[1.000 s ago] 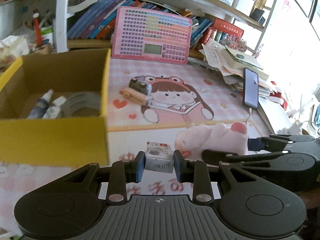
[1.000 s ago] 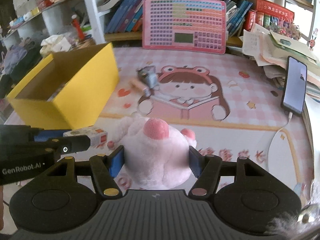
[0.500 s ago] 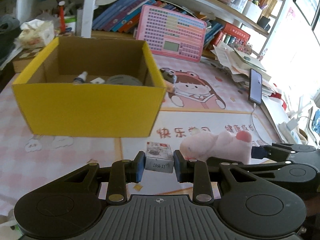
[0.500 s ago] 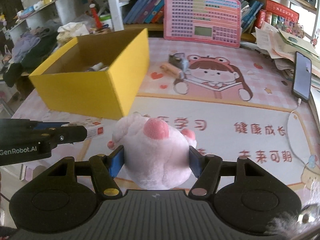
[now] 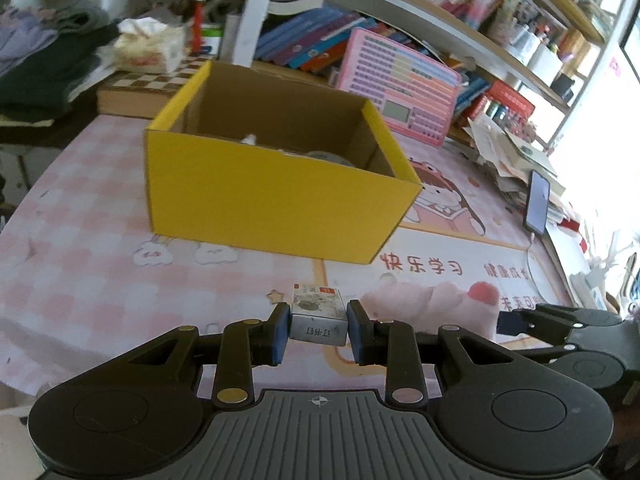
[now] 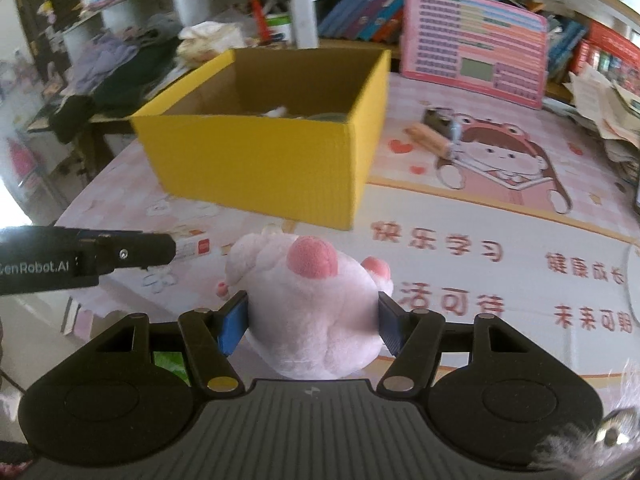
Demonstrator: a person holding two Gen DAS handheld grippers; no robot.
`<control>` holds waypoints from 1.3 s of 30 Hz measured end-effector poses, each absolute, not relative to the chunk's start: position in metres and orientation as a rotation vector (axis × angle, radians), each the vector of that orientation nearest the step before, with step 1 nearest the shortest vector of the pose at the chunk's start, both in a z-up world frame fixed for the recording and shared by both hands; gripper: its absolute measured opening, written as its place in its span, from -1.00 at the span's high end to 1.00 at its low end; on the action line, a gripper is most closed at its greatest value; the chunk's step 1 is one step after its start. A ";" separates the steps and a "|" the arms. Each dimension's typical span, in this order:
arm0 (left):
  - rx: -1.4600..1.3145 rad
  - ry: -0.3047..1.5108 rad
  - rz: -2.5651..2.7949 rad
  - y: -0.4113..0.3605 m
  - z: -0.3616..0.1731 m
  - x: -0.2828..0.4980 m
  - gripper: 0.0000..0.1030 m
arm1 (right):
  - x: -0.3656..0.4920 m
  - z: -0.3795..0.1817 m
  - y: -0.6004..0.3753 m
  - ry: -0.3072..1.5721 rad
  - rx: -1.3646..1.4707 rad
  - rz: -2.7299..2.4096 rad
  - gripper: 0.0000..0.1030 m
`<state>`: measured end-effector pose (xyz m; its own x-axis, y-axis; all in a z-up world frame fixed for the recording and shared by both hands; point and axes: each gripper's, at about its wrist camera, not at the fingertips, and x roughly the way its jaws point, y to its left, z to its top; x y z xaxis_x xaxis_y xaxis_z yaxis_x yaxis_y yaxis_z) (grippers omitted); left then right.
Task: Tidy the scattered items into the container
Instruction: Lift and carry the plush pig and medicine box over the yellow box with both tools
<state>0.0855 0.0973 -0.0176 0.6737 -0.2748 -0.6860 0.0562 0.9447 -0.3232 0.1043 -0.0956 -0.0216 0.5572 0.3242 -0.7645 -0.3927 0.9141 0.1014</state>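
Looking along the left gripper [image 5: 318,330]: clamped on a small staple box [image 5: 318,316] between both pads, carried above the pink mat [image 5: 100,248]. Faced the yellow box [image 5: 276,204] ahead, open-topped, with a few items already lying inside. Showed the pink plush toy [image 5: 432,308] just to the right, borne by the other tool.

Looking along the right gripper [image 6: 312,322]: squeezed around the plush toy [image 6: 316,304], pads sunk into its soft sides. Placed the yellow box [image 6: 272,160] beyond and slightly left, well apart from the toy. Left a small toy [image 6: 440,130] on the mat by the box's right wall, not yet collected.

Judged as the carry toward the container. Best done by lifting each load clear above the near wall, centring over open floor inside, and releasing one at a time to avoid the two tools knocking together.
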 end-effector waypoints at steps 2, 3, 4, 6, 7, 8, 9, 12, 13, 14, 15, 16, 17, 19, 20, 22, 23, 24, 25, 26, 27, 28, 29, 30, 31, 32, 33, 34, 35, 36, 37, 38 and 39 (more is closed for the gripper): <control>-0.296 0.809 -0.180 0.104 -0.017 0.083 0.44 | 0.103 -0.023 -0.088 0.886 -0.096 0.442 -0.23; -0.302 0.806 -0.175 0.108 -0.017 0.082 0.44 | 0.103 -0.023 -0.084 0.885 -0.102 0.452 -0.23; -0.309 0.801 -0.170 0.112 -0.016 0.081 0.44 | 0.102 -0.023 -0.081 0.885 -0.107 0.460 -0.23; -0.319 0.789 -0.162 0.119 -0.013 0.079 0.44 | 0.102 -0.022 -0.075 0.881 -0.117 0.474 -0.23; -0.325 0.781 -0.158 0.122 -0.011 0.079 0.44 | 0.102 -0.021 -0.072 0.877 -0.123 0.482 -0.23; -0.331 0.773 -0.156 0.125 -0.008 0.078 0.44 | 0.102 -0.019 -0.070 0.874 -0.129 0.489 -0.23; -0.336 0.764 -0.153 0.128 -0.005 0.078 0.44 | 0.103 -0.017 -0.066 0.868 -0.136 0.499 -0.23; -0.342 0.734 -0.149 0.135 0.004 0.079 0.44 | 0.107 -0.010 -0.059 0.855 -0.152 0.529 -0.23; -0.344 0.724 -0.148 0.136 0.007 0.080 0.44 | 0.109 -0.008 -0.057 0.850 -0.151 0.537 -0.23; -0.345 0.714 -0.149 0.137 0.010 0.081 0.44 | 0.112 -0.004 -0.055 0.843 -0.148 0.544 -0.23; -0.344 0.703 -0.152 0.137 0.013 0.083 0.44 | 0.114 -0.001 -0.054 0.834 -0.143 0.550 -0.23; -0.341 0.692 -0.155 0.136 0.017 0.085 0.44 | 0.117 0.003 -0.052 0.822 -0.136 0.555 -0.23; -0.335 0.682 -0.158 0.135 0.019 0.086 0.44 | 0.121 0.007 -0.050 0.812 -0.128 0.559 -0.23; -0.322 0.661 -0.162 0.134 0.025 0.090 0.44 | 0.127 0.016 -0.048 0.789 -0.119 0.568 -0.23; -0.315 0.649 -0.163 0.133 0.029 0.092 0.44 | 0.130 0.020 -0.047 0.775 -0.121 0.568 -0.23; -0.306 0.622 -0.164 0.133 0.037 0.097 0.44 | 0.137 0.029 -0.046 0.742 -0.122 0.569 -0.23; -0.306 0.608 -0.166 0.133 0.041 0.101 0.44 | 0.141 0.034 -0.046 0.727 -0.118 0.570 -0.23; -0.304 0.593 -0.167 0.134 0.045 0.105 0.44 | 0.145 0.039 -0.046 0.714 -0.115 0.571 -0.23; -0.302 0.578 -0.168 0.134 0.049 0.109 0.44 | 0.150 0.045 -0.045 0.698 -0.112 0.573 -0.23; -0.301 0.566 -0.169 0.134 0.053 0.114 0.44 | 0.155 0.049 -0.045 0.685 -0.111 0.575 -0.23; -0.298 0.553 -0.169 0.134 0.057 0.120 0.44 | 0.160 0.053 -0.045 0.671 -0.110 0.578 -0.23; -0.295 0.542 -0.169 0.133 0.059 0.127 0.44 | 0.168 0.057 -0.044 0.657 -0.108 0.581 -0.23; -0.290 0.534 -0.168 0.132 0.061 0.134 0.44 | 0.173 0.061 -0.044 0.649 -0.107 0.583 -0.23; -0.283 0.529 -0.165 0.131 0.062 0.141 0.44 | 0.180 0.063 -0.044 0.640 -0.107 0.583 -0.23; -0.274 0.526 -0.162 0.129 0.062 0.149 0.44 | 0.188 0.065 -0.043 0.631 -0.111 0.581 -0.23; -0.266 0.527 -0.158 0.128 0.061 0.157 0.44 | 0.197 0.067 -0.041 0.622 -0.118 0.579 -0.23; -0.263 0.530 -0.154 0.127 0.059 0.165 0.45 | 0.205 0.067 -0.040 0.619 -0.126 0.578 -0.23; -0.264 0.538 -0.151 0.128 0.057 0.175 0.45 | 0.215 0.066 -0.038 0.619 -0.142 0.577 -0.23; -0.262 0.550 -0.147 0.128 0.054 0.186 0.45 | 0.225 0.064 -0.035 0.621 -0.162 0.577 -0.23; -0.258 0.561 -0.143 0.128 0.050 0.196 0.45 | 0.235 0.061 -0.033 0.626 -0.177 0.576 -0.23; -0.256 0.578 -0.137 0.128 0.046 0.206 0.45 | 0.249 0.056 -0.031 0.637 -0.197 0.574 -0.23; -0.258 0.598 -0.129 0.129 0.041 0.217 0.45 | 0.261 0.051 -0.028 0.651 -0.213 0.569 -0.23; -0.259 0.621 -0.122 0.130 0.036 0.229 0.45 | 0.274 0.045 -0.026 0.666 -0.228 0.559 -0.23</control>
<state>0.2288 0.1298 0.0357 0.8076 -0.1899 -0.5584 0.0352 0.9606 -0.2758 0.2739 -0.0260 0.0450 0.6467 0.4155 -0.6396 -0.5573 0.8300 -0.0243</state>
